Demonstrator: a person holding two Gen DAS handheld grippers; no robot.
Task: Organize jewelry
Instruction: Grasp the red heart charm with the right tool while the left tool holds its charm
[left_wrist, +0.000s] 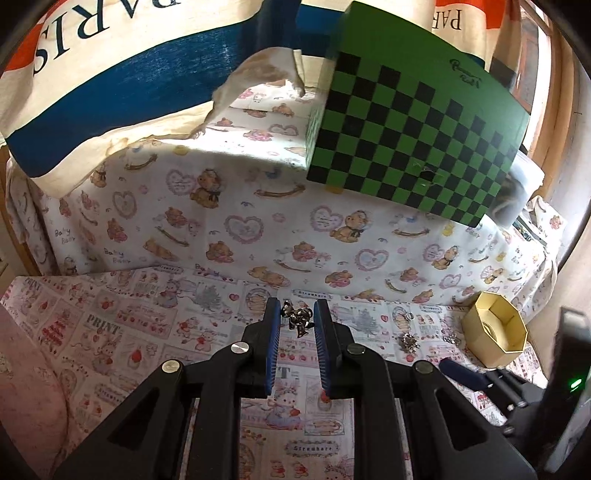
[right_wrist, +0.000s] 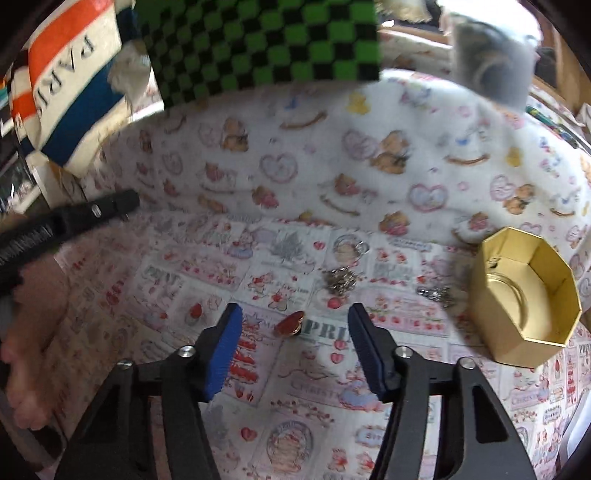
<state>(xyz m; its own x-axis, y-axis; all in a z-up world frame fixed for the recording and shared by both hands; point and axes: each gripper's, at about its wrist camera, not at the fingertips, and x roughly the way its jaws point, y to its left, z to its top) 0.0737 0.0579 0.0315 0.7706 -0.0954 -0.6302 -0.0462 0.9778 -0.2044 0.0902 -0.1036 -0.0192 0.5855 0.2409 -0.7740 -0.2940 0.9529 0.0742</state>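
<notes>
Red jewel on the patterned cloth is what the coming move turns on: in the right wrist view it sits low of centre, just ahead of the right tongs and between the lines of their two tips, nearer the left-hand one, its long axis slanting up to the right. Those tongs stand about half open with nothing gripped, and they are plainly the nearer pair. The left tongs, nearly closed, pinch a silver trinket at their tips. The gold box, open and seemingly empty, stands at right of frame, with more silver pieces near it.
</notes>
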